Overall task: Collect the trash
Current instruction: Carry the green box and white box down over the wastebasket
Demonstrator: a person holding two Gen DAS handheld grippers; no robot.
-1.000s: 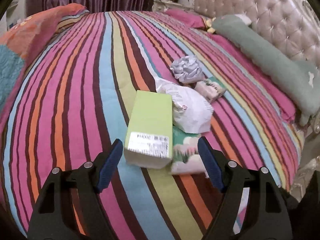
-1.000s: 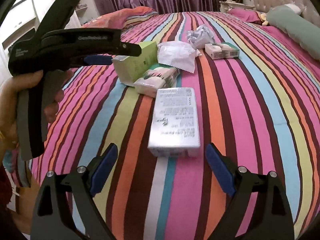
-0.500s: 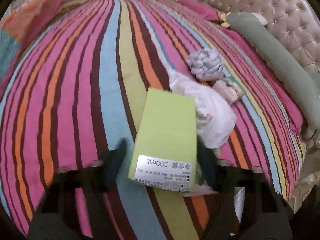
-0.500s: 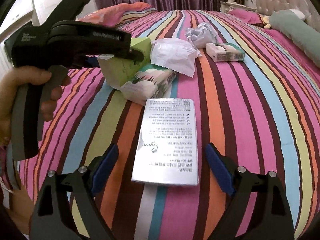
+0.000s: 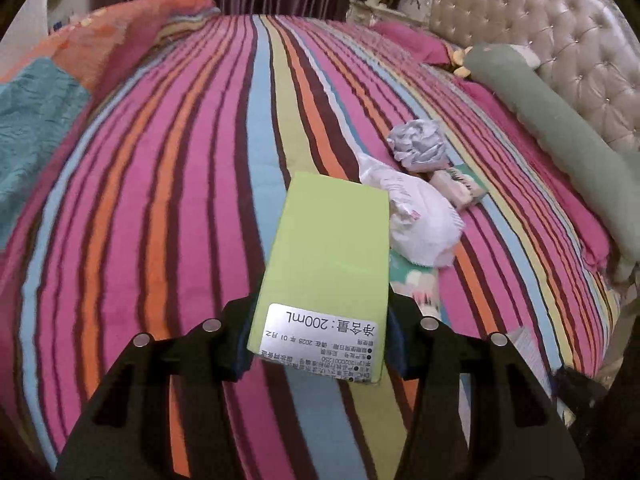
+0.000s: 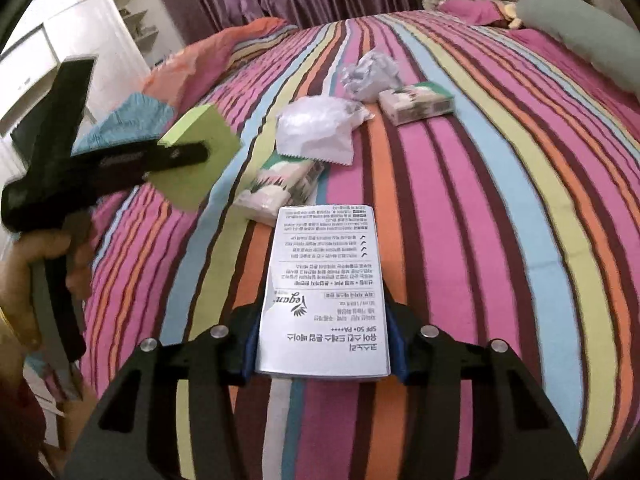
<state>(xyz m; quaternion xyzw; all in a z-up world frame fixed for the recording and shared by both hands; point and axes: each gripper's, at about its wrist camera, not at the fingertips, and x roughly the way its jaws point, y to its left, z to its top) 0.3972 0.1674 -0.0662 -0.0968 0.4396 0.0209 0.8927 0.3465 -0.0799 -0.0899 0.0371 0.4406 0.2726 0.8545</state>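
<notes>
My left gripper is shut on a lime-green box with a white label and holds it lifted above the striped bedspread; it also shows in the right wrist view. My right gripper is shut on a silver printed box, held just over the bed. On the bed lie a white plastic wrapper, a crumpled grey paper ball, and two tissue packs.
A green bolster pillow and a tufted headboard line the right side. A folded orange and teal blanket lies at the far left. White cabinets stand left of the bed.
Both grippers closed, the left on the green box and the right on the silver box. The green box has been lifted off the bed, uncovering the tissue pack beside it.
</notes>
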